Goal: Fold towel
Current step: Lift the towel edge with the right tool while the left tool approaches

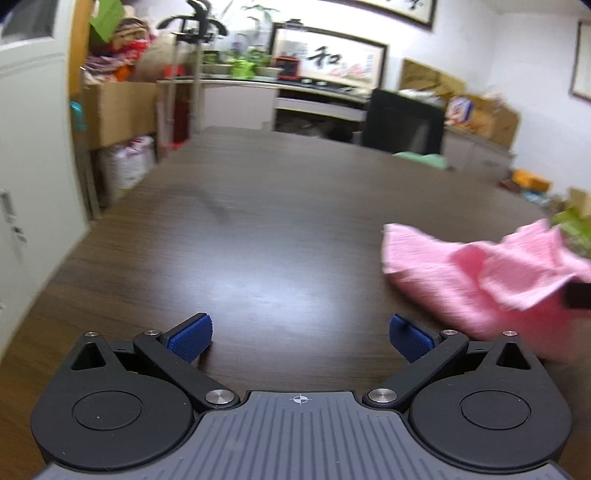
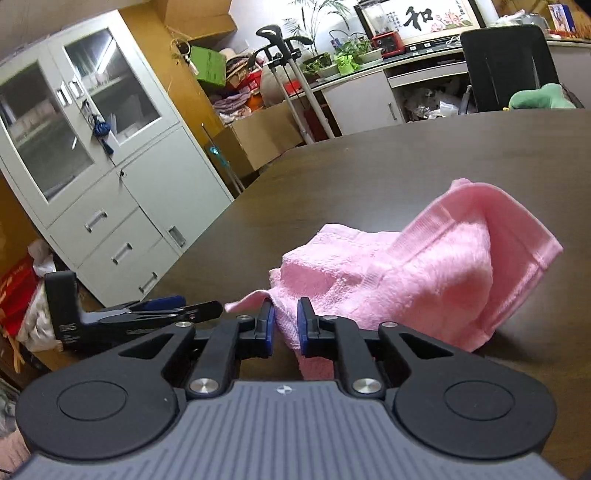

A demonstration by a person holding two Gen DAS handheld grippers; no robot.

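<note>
A pink towel (image 2: 424, 273) is seen lying crumpled on a dark wooden table (image 2: 369, 170), near its front edge. In the right wrist view its long axis is laid from the near left, at the gripper, away to the far right, where a folded hem is raised into a peak well above the tabletop. The near end of the cloth is drawn down between the blue pads (image 2: 303, 328) of the right gripper (image 2: 286, 326), whose jaws are narrowed onto it so that a corner of the towel is pinched.

The left gripper (image 1: 300, 338) is held just above bare table with its jaws spread wide and nothing between them. Only in its view is the towel (image 1: 480, 280) shown from the side, at the right edge and blurred; a lifted flap is seen there, and the cloth is kept apart from the left pads.

Only the right wrist view shows the left gripper (image 2: 177, 308) from outside, low at the left beside the towel's near end, together with a grey cabinet (image 2: 92, 177) with glass doors. A black chair (image 2: 509, 66) and a framed calligraphy picture (image 2: 421, 16) are shown beyond the table in both views.
</note>
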